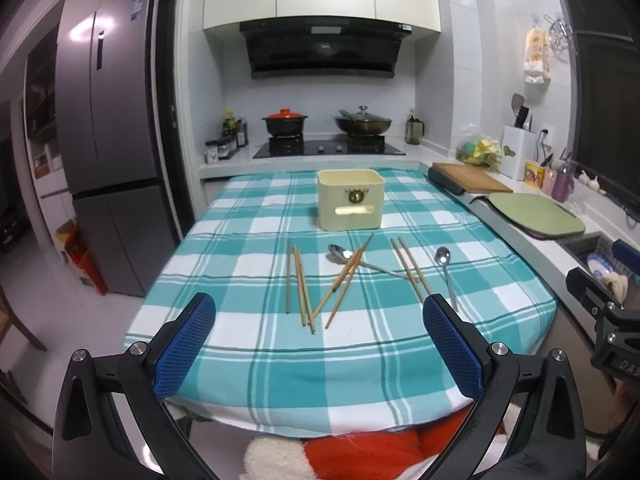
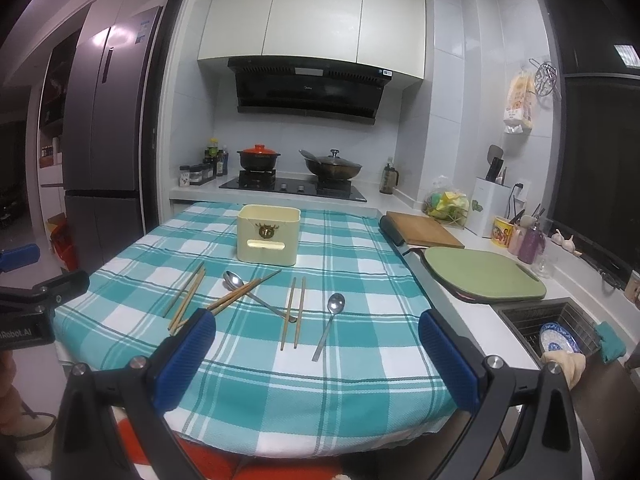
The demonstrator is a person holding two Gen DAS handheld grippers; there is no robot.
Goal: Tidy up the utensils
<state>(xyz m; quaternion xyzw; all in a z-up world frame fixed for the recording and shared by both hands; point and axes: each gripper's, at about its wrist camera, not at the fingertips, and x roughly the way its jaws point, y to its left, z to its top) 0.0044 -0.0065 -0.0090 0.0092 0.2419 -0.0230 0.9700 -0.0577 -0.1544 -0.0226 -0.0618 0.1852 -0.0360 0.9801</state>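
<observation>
Your left gripper [image 1: 320,344] hangs over the near edge of the table w/ its blue pads [image 1: 182,346] spread wide, nothing between them; same for your right gripper [image 2: 316,360], jaws wide apart and empty. The teal checked cloth [image 1: 260,380] covers the table. From the left wrist view, the cream holder box [image 1: 351,199] stands upright at 12 o'clock, toward the far side, apart from the utensils. Nearer you than the box, utensils lie loose on the cloth: a bundle of chopsticks [image 1: 299,284] at approx 11 o'clock, a crossed pair [image 1: 344,278] straight ahead lying over the bowl end of a spoon [image 1: 340,255], another pair [image 1: 410,266] at 1 o'clock over that spoon's handle, and a second spoon [image 1: 446,268] by itself furthest right, bowl pointing away from you. In the right wrist view that lone spoon [image 2: 330,324] sits dead ahead at 12 o'clock, the parallel chopstick pair [image 2: 294,312] just left of it, box [image 2: 268,240] at 11 o'clock. Green cutting board [image 2: 484,276] and wooden board [image 2: 424,234] lie on the counter at 2 o'clock, sink [image 2: 560,328] at 3.
</observation>
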